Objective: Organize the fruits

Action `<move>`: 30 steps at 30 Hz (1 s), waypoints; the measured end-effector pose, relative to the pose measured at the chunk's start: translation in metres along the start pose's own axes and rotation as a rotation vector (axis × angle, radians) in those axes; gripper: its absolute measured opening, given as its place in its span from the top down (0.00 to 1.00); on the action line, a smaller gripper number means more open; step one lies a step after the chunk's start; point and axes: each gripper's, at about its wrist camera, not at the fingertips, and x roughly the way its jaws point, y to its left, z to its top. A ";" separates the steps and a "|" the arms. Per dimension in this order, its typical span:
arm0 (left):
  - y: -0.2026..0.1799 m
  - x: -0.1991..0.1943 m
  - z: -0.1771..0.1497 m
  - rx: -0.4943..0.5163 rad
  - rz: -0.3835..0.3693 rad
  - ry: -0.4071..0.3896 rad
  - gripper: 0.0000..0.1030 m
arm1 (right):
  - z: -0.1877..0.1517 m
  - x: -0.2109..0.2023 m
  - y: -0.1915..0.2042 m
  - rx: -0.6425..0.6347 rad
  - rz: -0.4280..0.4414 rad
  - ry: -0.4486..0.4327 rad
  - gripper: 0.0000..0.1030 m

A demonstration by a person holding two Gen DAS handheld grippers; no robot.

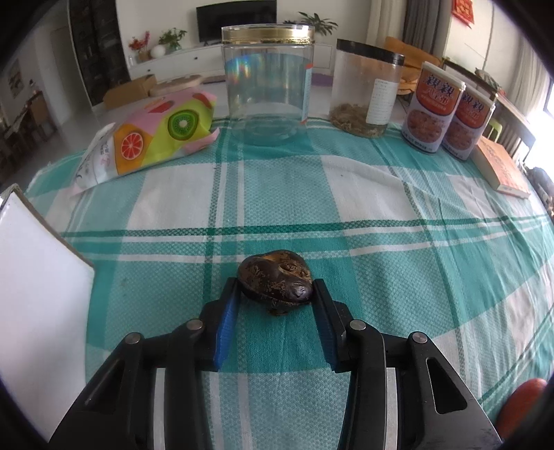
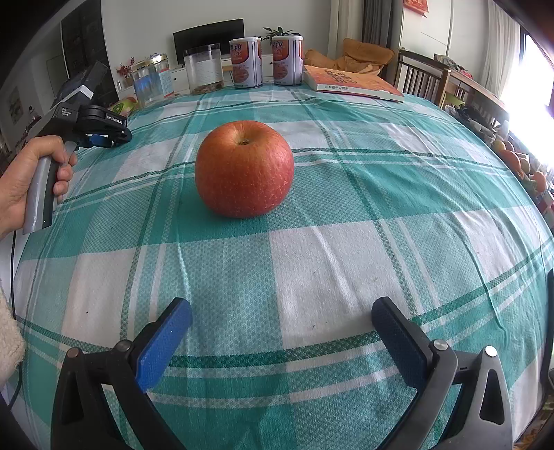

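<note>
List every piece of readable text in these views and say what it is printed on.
"親親": top of both cans.
"GenRobot.AI": left gripper body, tiny, only roughly legible.
Not readable: smaller can print, black-lidded jar label, book cover, fruit-print bag text, red wall hanging.

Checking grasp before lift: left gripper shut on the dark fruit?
Shut: left gripper has both pads against the dark fruit, no gap.

I am in a home's living and dining room: a teal-and-white checked tablecloth (image 2: 346, 194) covers my table, a black flat television (image 1: 236, 15) sits above a long white cabinet (image 1: 180, 57), and brown wooden dining chairs (image 2: 420, 78) stand beside potted green houseplants (image 1: 316, 22).
</note>
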 end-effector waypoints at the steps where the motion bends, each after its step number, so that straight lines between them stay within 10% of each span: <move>1: 0.001 -0.011 -0.002 -0.028 -0.017 -0.010 0.59 | 0.000 0.000 0.000 0.000 0.000 0.000 0.00; 14: -0.051 -0.148 -0.133 -0.022 -0.269 0.023 0.58 | 0.001 0.000 0.001 0.000 0.003 0.000 0.00; 20: -0.058 -0.167 -0.195 0.188 -0.195 -0.020 0.56 | 0.001 0.000 0.001 0.000 0.003 0.000 0.00; 23: -0.056 -0.176 -0.210 0.249 -0.124 -0.051 0.26 | 0.001 0.000 0.001 0.000 0.003 0.000 0.00; 30: -0.034 -0.182 -0.226 0.214 -0.111 -0.055 0.13 | 0.001 0.000 0.000 0.000 0.004 -0.001 0.00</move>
